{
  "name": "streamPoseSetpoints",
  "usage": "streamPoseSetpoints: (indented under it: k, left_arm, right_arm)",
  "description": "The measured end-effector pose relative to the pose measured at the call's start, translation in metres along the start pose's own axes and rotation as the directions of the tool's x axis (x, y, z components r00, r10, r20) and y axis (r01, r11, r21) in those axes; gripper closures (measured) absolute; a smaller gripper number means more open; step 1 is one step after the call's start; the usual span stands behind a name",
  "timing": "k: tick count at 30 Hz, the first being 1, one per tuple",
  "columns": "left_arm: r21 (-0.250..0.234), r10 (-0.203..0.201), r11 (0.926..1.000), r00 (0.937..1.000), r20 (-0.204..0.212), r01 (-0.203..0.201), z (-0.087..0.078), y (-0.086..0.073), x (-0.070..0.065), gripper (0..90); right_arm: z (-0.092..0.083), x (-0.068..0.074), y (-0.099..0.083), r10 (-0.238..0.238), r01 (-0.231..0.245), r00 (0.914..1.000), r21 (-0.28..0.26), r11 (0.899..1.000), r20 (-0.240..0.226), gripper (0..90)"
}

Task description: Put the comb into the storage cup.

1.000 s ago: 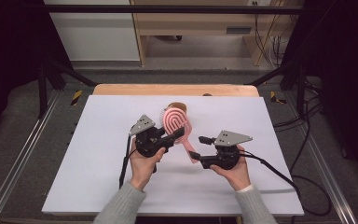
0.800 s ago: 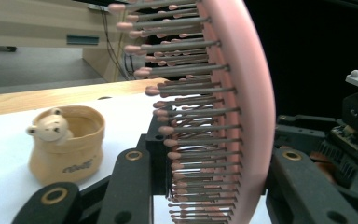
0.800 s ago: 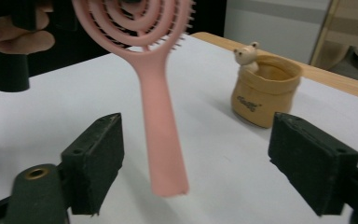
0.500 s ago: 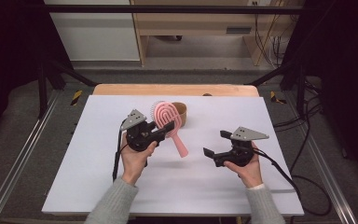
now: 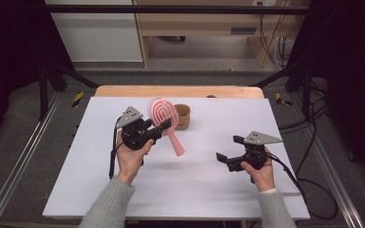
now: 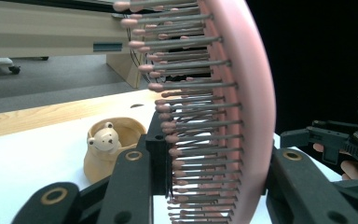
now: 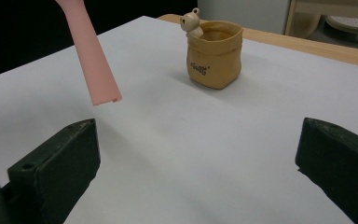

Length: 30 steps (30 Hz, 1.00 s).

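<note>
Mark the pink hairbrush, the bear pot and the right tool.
pink hairbrush [image 5: 162, 114], high view, on the ribbed back of its head.
bear pot [image 7: 214, 56], right gripper view, on its tan front wall.
right tool [image 5: 229, 148], high view, midway between its open fingertips.

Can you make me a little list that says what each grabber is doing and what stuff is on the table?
left gripper: shut on the pink hairbrush, gripping its head, held up off the table
right gripper: open, nothing between its jaws, which have just been opening
brush handle: hangs free, pointing down
bear pot: tan, upright, behind the brush
table: white sheet
</note>
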<state>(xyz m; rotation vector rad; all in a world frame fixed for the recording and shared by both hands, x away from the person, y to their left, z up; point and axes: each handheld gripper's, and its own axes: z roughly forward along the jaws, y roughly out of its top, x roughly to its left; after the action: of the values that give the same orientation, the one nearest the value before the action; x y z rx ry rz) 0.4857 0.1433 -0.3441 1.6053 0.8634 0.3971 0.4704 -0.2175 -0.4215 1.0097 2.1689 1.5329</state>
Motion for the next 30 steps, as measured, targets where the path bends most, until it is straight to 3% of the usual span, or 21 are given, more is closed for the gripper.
streamPoseSetpoints:
  k: [6, 30]
  left_arm:
    - [0.001, 0.007, 1.0, 0.9999, -0.009, -0.007, -0.001, 0.004, 0.003, 62.8]
    - [-0.016, 0.048, 0.9987, 0.9983, -0.035, -0.048, 0.0, 0.041, 0.006, 62.8]
  right_arm:
    - [-0.003, -0.006, -0.008, -0.018, 0.018, 0.9998, 0.008, 1.0, -0.002, 0.3]
    - [-0.016, -0.025, -0.028, 0.006, -0.006, 1.0, 0.041, 0.999, 0.006, 0.3]
